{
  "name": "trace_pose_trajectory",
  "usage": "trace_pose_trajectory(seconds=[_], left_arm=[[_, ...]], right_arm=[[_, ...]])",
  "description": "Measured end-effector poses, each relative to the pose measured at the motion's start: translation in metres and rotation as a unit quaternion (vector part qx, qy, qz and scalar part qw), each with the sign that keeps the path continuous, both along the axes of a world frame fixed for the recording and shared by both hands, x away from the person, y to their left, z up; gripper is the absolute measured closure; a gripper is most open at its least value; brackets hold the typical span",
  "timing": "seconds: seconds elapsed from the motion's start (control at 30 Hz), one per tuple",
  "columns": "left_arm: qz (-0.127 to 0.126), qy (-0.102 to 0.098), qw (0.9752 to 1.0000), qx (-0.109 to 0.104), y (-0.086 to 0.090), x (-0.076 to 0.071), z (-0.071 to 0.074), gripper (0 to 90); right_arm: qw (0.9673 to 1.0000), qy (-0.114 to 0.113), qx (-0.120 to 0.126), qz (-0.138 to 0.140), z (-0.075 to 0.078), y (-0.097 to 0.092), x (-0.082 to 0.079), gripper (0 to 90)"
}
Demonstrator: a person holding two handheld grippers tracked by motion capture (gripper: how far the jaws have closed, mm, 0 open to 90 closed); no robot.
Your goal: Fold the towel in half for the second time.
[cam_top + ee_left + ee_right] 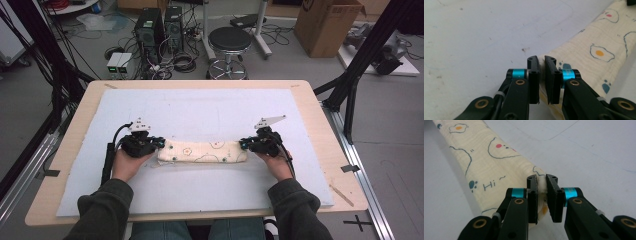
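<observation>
At the bottom edge of the high view a person's dark sleeves and forearms come up into the frame, one hand on each tool. The left gripper [159, 143] sits left of centre and the right gripper [244, 144] right of centre, level with each other. Between them, across the lower middle of the frame, lies a folded cream cloth [202, 151] printed with fried eggs and blue outlines, stretched flat as a long narrow band on the pale blue mat [200, 110].

In the left gripper view the left gripper [542, 65] has its jaws drawn narrow on the corner of the cloth [589, 57], a thin edge of fabric pinched between the pads. In the right gripper view the right gripper [542, 185] is likewise nearly closed, clamped on the end of the cloth [499, 167], with fabric bunched in the gap.

The mat covers most of the wooden table [85, 107]. Beyond the table's far edge, at the top of the frame, stand a black round stool [229, 40], two computer towers [159, 27] among tangled cables, and a cardboard box [327, 22] at upper right.
</observation>
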State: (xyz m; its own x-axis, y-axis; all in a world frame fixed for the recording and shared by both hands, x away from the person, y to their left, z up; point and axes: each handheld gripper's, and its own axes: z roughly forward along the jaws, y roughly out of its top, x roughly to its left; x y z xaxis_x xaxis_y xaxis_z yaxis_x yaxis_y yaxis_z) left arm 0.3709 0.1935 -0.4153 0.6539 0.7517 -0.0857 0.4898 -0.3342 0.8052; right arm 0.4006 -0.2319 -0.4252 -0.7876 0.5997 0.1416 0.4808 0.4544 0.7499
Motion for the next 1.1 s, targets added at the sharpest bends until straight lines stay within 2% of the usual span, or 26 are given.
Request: trace_pose_trajectory(seconds=[0.07, 0.1, 0.23, 0.27, 0.47, 0.57, 0.6, 0.67, 0.73, 0.77, 0.87, 0.9, 0.93, 1.0, 1.03, 1.1], left_arm=[[0.002, -0.004, 1.0000, 0.001, 0.000, 0.002, 0.001, 82.4], [0.009, -0.007, 0.9999, -0.004, 0.000, 0.005, 0.002, 82.4], [0.017, -0.002, 0.9999, -0.003, 0.001, 0.011, -0.001, 82.4], [0.021, -0.003, 0.9998, 0.002, 0.001, 0.015, -0.001, 82.4], [0.028, -0.009, 0.9996, -0.004, -0.001, 0.026, 0.001, 82.4], [0.035, -0.007, 0.9994, -0.002, -0.001, 0.032, -0.003, 82.3], [0.038, -0.006, 0.9993, -0.002, -0.001, 0.034, -0.006, 82.3], [0.045, -0.005, 0.9990, 0.002, -0.002, 0.036, -0.010, 82.3], [0.052, -0.002, 0.9986, 0.005, -0.002, 0.039, -0.014, 82.2], [0.060, -0.001, 0.9982, 0.000, -0.002, 0.042, -0.017, 81.8], [0.062, 0.001, 0.9980, -0.008, -0.001, 0.044, -0.020, 79.5], [0.063, 0.002, 0.9980, -0.009, -0.001, 0.045, -0.020, 75.3], [0.060, 0.003, 0.9982, -0.007, 0.001, 0.045, -0.020, 74.0], [0.060, -0.001, 0.9980, -0.018, 0.005, 0.045, -0.019, 72.0], [0.069, -0.003, 0.9970, -0.034, 0.009, 0.045, -0.017, 68.7], [0.069, -0.007, 0.9969, -0.037, 0.011, 0.044, -0.015, 66.6]], right_arm=[[1.0000, 0.000, -0.002, -0.003, 0.001, 0.000, 0.002, 80.4], [1.0000, -0.003, -0.002, -0.008, 0.003, 0.001, 0.008, 80.4], [0.9999, -0.001, 0.001, -0.016, 0.007, 0.002, 0.017, 80.4], [0.9998, -0.002, -0.001, -0.018, 0.008, 0.003, 0.020, 80.4], [0.9994, -0.003, -0.005, -0.034, 0.011, 0.005, 0.033, 80.4], [0.9992, 0.001, -0.006, -0.040, 0.011, 0.005, 0.039, 80.4], [0.9991, -0.003, -0.009, -0.041, 0.011, 0.006, 0.042, 80.4], [0.9988, 0.005, -0.016, -0.047, 0.011, 0.010, 0.049, 80.2], [0.9987, 0.004, -0.021, -0.047, 0.008, 0.012, 0.052, 80.1], [0.9985, 0.005, -0.020, -0.050, 0.007, 0.013, 0.054, 80.0], [0.9982, 0.014, -0.028, -0.052, 0.002, 0.014, 0.056, 79.0], [0.9979, 0.020, -0.030, -0.053, -0.001, 0.014, 0.057, 75.7], [0.9980, 0.020, -0.025, -0.054, -0.001, 0.013, 0.058, 73.9], [0.9981, 0.022, -0.019, -0.053, -0.001, 0.012, 0.058, 71.7], [0.9984, 0.017, -0.011, -0.053, 0.000, 0.010, 0.058, 70.2], [0.9983, 0.018, -0.006, -0.054, 0.001, 0.010, 0.057, 69.3]])
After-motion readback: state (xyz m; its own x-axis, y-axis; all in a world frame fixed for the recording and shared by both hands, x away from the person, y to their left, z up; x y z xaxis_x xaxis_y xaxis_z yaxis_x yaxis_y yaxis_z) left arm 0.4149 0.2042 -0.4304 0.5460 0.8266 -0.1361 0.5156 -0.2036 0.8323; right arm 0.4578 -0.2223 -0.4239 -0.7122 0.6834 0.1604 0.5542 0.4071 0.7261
